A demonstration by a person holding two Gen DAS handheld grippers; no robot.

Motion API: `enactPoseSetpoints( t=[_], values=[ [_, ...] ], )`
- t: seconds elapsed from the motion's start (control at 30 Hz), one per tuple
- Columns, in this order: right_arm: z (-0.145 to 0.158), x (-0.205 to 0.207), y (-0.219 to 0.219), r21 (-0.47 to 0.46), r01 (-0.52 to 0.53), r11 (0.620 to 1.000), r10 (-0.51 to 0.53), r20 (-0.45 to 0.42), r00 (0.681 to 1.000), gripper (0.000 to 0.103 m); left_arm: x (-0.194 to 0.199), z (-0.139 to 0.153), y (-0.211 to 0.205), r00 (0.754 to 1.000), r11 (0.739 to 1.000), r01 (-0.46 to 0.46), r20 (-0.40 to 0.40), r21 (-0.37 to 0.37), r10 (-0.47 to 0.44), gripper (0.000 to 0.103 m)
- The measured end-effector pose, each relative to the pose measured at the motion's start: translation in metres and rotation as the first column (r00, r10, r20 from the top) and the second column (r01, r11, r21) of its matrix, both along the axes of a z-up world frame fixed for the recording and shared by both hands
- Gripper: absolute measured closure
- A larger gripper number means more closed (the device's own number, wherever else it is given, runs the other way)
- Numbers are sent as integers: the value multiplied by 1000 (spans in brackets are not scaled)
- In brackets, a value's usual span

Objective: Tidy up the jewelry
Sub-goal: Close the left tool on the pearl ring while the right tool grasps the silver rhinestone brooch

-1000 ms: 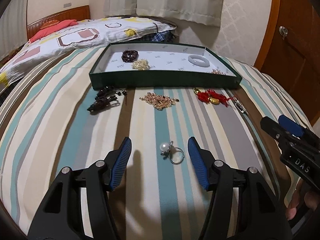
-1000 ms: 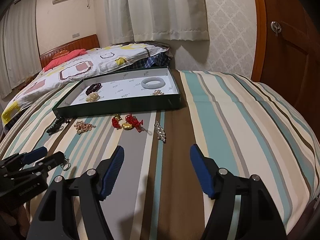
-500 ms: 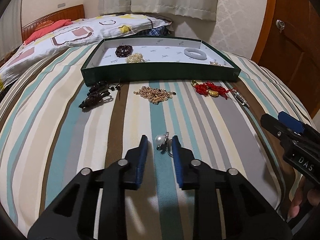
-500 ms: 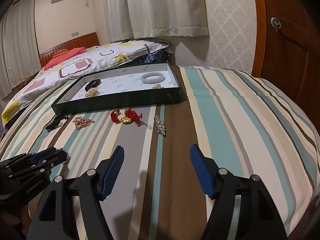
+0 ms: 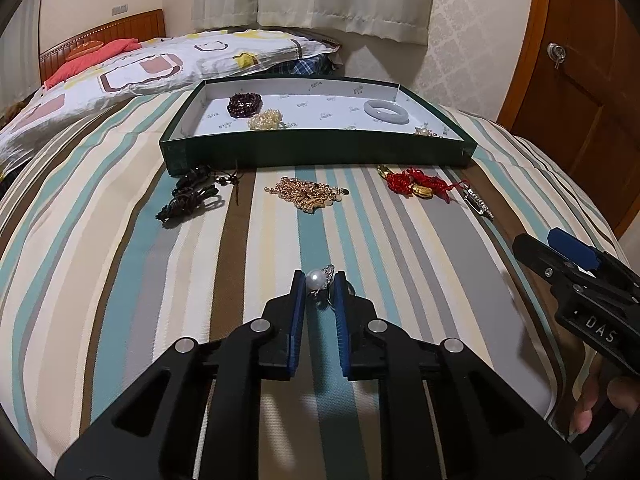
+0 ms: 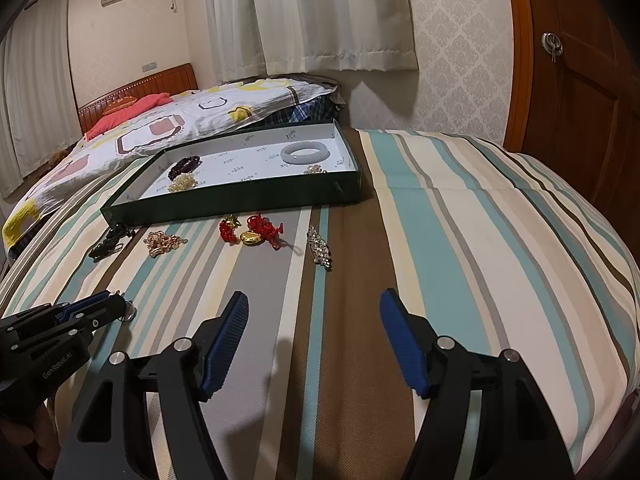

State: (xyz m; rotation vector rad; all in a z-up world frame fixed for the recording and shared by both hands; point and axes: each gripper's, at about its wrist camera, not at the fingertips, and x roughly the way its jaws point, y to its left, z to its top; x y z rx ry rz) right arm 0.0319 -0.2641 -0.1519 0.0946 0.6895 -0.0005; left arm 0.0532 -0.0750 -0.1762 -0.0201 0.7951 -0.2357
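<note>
My left gripper (image 5: 319, 280) is shut on a pearl ring (image 5: 318, 281), held between its blue pads just above the striped bedspread. It shows in the right wrist view (image 6: 116, 306) at the left edge. My right gripper (image 6: 314, 308) is open and empty over the bedspread; it shows in the left wrist view (image 5: 560, 244) at the right. A green tray (image 5: 320, 152) at the back holds a dark bead bracelet (image 5: 245, 105), a pearl cluster (image 5: 266, 120), a white bangle (image 5: 386, 111) and a small gold piece (image 5: 428, 132).
In front of the tray lie a black cord piece (image 5: 188, 198), a gold chain (image 5: 306, 194), a red cord with gold charm (image 5: 418, 184) and a crystal brooch (image 5: 478, 204). A patterned quilt (image 5: 120, 76) lies at back left. A wooden door (image 6: 580, 80) stands right.
My left gripper has closed from wide open onto the pearl ring and lifted it slightly. The right gripper has stayed open and barely moved.
</note>
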Motion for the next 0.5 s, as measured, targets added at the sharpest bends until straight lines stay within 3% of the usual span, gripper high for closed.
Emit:
enactPoseSetpoints(
  t=[0.5],
  values=[
    [0,18,0,-14,1,1000,-1,-30,1000,43,13,12,25,998,998,-67,21,-9,67,89]
  ],
)
